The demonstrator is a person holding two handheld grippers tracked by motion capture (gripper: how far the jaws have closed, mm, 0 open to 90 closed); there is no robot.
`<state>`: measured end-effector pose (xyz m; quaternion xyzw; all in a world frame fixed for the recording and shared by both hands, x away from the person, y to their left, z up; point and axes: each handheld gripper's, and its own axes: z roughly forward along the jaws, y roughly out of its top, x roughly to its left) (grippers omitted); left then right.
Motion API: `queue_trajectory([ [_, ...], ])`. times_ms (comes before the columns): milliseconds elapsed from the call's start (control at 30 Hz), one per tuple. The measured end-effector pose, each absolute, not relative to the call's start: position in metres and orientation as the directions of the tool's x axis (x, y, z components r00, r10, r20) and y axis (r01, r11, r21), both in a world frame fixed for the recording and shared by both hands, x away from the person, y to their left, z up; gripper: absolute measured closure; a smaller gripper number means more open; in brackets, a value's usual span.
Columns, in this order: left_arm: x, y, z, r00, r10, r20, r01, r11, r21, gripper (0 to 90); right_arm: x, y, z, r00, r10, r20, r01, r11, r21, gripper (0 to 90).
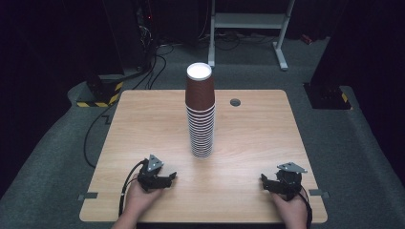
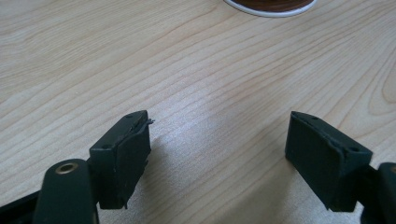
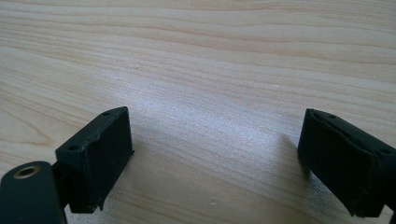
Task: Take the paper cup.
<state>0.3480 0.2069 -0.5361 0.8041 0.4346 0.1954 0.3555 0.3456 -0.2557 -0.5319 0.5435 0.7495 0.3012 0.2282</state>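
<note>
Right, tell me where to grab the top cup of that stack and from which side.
Grip the top cup on its bare brown wall, above the white rims of the nested stack, probably from the near side, jaws level. The cups stand upside down, so its closed white base faces up with no rim to pinch. Both the left gripper and the right gripper are open.

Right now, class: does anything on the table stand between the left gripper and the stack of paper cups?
Nothing visible does: bare wooden table lies between the left gripper and the stack of paper cups.
</note>
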Motion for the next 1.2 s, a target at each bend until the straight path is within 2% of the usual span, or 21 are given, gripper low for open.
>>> queue_trajectory([
  [367,0.3487,0.207,-0.5363,0.537,0.844,0.005,0.565,-0.364,0.74,20.9,0.3457,-0.2558,-0.5318,-0.316,0.949,-0.013,0.675,0.234,0.7,10.2],
  [467,0.3495,0.2072,-0.5364,0.517,0.856,0.004,0.58,-0.353,0.734,15.3,0.3458,-0.2558,-0.5318,-0.316,0.949,-0.013,0.674,0.235,0.7,10.2],
  [700,0.3491,0.2066,-0.5365,0.498,0.867,0.0,0.591,-0.339,0.732,15.2,0.346,-0.2558,-0.5317,-0.318,0.948,-0.014,0.673,0.237,0.701,10.3],
  [1200,0.3488,0.2095,-0.5348,0.526,0.851,-0.004,0.576,-0.352,0.738,15.4,0.346,-0.2567,-0.5317,-0.323,0.946,-0.012,0.673,0.239,0.7,10.6],
])
